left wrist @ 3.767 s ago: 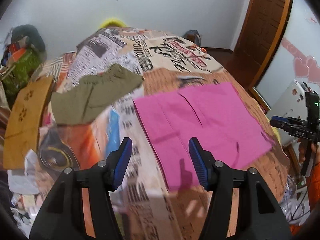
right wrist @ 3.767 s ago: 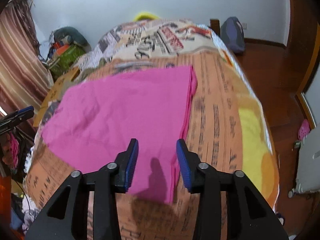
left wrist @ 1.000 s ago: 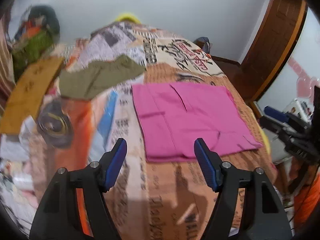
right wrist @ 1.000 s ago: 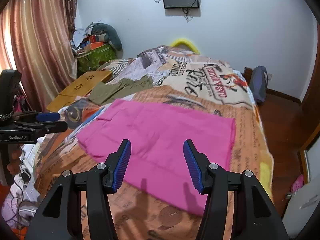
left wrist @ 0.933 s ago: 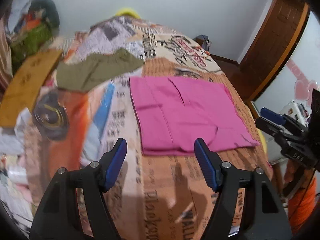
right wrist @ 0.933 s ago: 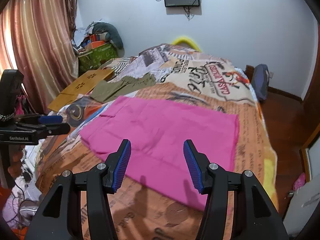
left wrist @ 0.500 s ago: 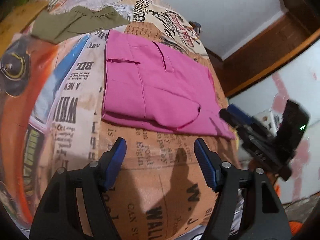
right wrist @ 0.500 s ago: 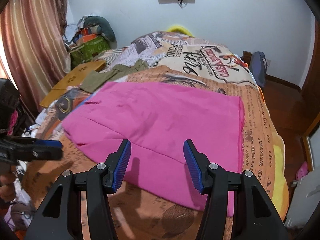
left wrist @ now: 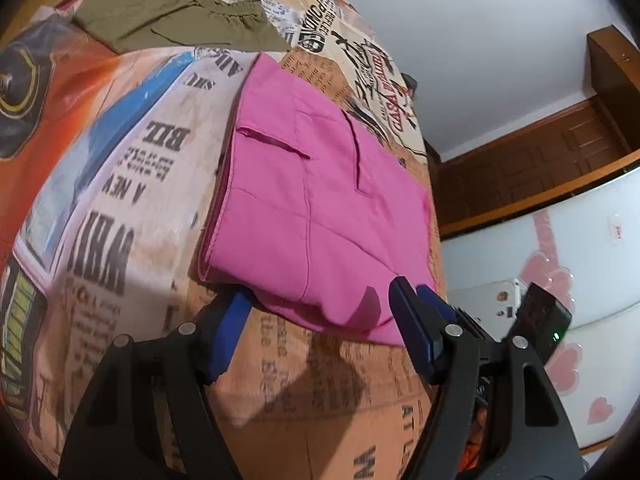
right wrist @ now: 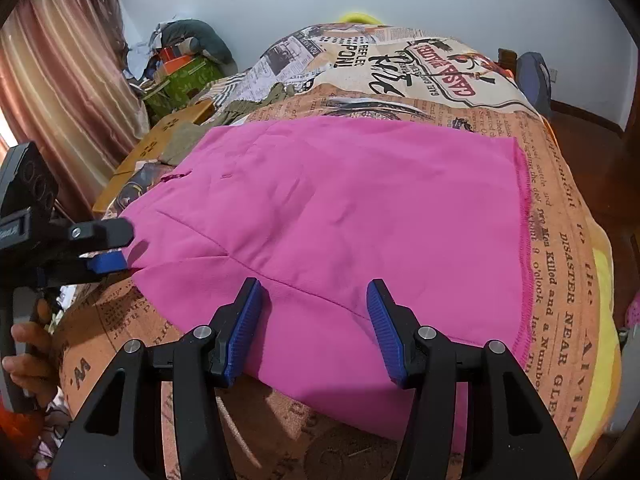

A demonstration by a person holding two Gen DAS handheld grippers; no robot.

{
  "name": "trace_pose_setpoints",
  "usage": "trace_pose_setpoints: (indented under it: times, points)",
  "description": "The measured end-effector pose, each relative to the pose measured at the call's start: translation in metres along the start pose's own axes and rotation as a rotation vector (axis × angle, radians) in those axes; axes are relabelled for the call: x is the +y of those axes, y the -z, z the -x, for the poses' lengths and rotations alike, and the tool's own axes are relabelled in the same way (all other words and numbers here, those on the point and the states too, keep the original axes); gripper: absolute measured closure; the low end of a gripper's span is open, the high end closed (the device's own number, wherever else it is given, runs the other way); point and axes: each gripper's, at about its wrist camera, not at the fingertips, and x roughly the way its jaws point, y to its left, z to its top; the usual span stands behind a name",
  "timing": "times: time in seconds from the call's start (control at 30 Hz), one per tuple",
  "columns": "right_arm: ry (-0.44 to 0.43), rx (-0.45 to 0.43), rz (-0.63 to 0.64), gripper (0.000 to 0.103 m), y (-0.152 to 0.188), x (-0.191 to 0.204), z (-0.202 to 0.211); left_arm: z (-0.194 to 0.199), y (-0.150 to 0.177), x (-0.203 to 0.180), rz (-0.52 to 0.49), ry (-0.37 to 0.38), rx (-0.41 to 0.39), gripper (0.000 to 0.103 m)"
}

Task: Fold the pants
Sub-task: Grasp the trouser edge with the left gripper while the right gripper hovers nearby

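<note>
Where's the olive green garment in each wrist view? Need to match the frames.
Left wrist: olive green garment lies at the top left, spread flat on the printed bedspread, just beyond the far corner of the pink pants.
Right wrist: only a sliver shows left of centre, upper part, behind the pink pants' far left corner.
Shared landmark: the red "CASA" lettering on the bedspread.
</note>
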Motion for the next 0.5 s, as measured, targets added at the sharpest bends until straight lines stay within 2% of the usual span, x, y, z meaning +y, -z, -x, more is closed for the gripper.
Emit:
trace_pose_setpoints:
  times: [0.07, 0.17, 0.23, 0.3, 0.5]
  points:
    - [-0.004, 0.003, -0.001, 0.052, 0.0, 0.001, -0.001, -0.003, -0.004, -0.006, -0.006, -0.043, -0.014, 0.035]
    - [-0.011, 0.006, -0.007, 0.052, 0.0, 0.0, -0.001, -0.006, -0.008, -0.009, -0.014, -0.107, -0.034, 0.045]
    - [-0.012, 0.007, -0.008, 0.052, 0.0, -0.001, -0.001, -0.008, -0.012, -0.011, -0.015, -0.166, -0.042, 0.062]
    - [-0.01, 0.007, -0.007, 0.052, 0.0, -0.001, -0.001, -0.01, -0.016, -0.011, -0.013, -0.184, -0.045, 0.069]
    - [0.012, 0.015, 0.008, 0.052, -0.003, 0.002, 0.0, -0.008, -0.014, -0.024, -0.108, -0.249, -0.072, 0.079]
